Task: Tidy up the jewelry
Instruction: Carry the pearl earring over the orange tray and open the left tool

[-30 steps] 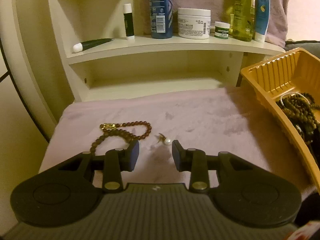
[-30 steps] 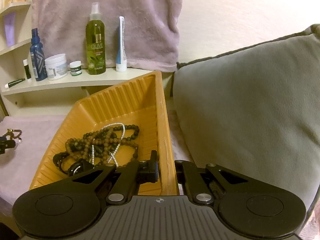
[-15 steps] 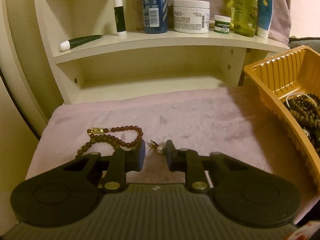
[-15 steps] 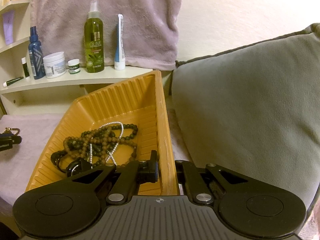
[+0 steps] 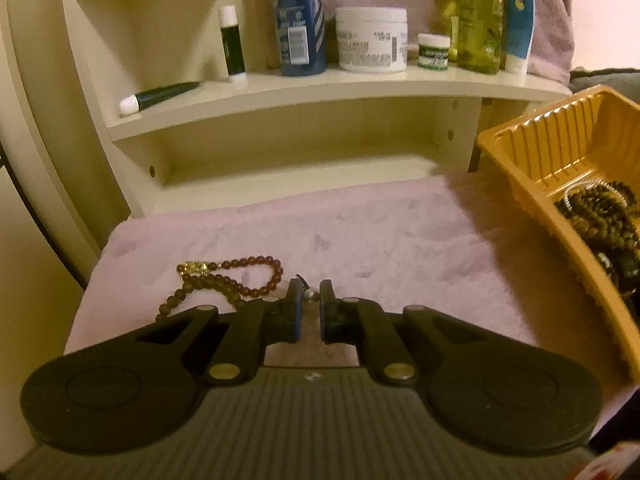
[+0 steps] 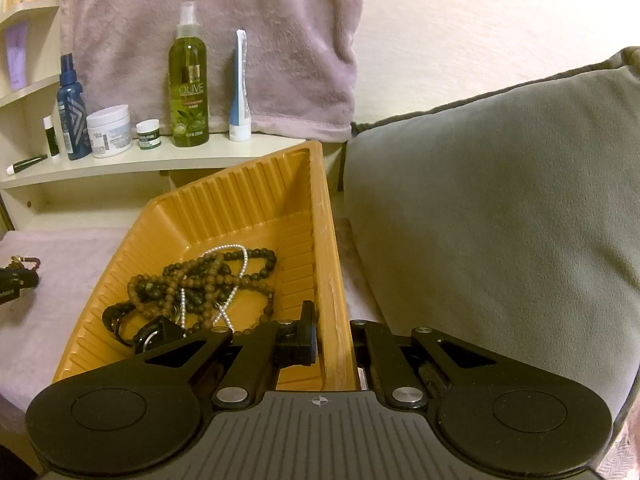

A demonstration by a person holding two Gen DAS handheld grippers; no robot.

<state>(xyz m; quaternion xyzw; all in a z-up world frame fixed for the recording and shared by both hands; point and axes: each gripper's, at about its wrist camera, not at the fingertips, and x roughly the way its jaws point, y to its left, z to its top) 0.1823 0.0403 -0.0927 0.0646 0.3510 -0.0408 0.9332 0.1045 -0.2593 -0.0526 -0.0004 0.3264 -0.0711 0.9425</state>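
Cream shelves (image 5: 320,88) carrying bottles and jars rise behind a pale lilac plush cloth (image 5: 400,248) that covers the surface where the jewelry lies. The left gripper (image 5: 310,300) has its fingers (image 5: 294,300) nearly together; they have just been closing, and a small pearl earring (image 5: 310,295) sits right between the tips, apparently pinched, its metal hook poking up beside the left finger. Whether the pads truly bear on it is hard to tell, since the pearl is tiny and partly hidden.

Just to the left of those fingers and slightly beyond them lies a brown beaded bracelet (image 5: 236,280) with a gold charm, its long axis running roughly across the view, one strand trailing back beside the left finger. It is the next loose piece, and the left hand is far nearer to it than the right.

Far to the right of the left fingers stands the orange ribbed tray (image 6: 240,208), tilted, holding a tangle of dark and brown bead strands and a thin pearl chain (image 6: 224,268). The right gripper (image 6: 334,344) is clamped on the tray's near right wall, one finger inside and one outside, against a grey cushion (image 6: 500,220). The coming move likely carries the earring rightward over the tray's near rim.
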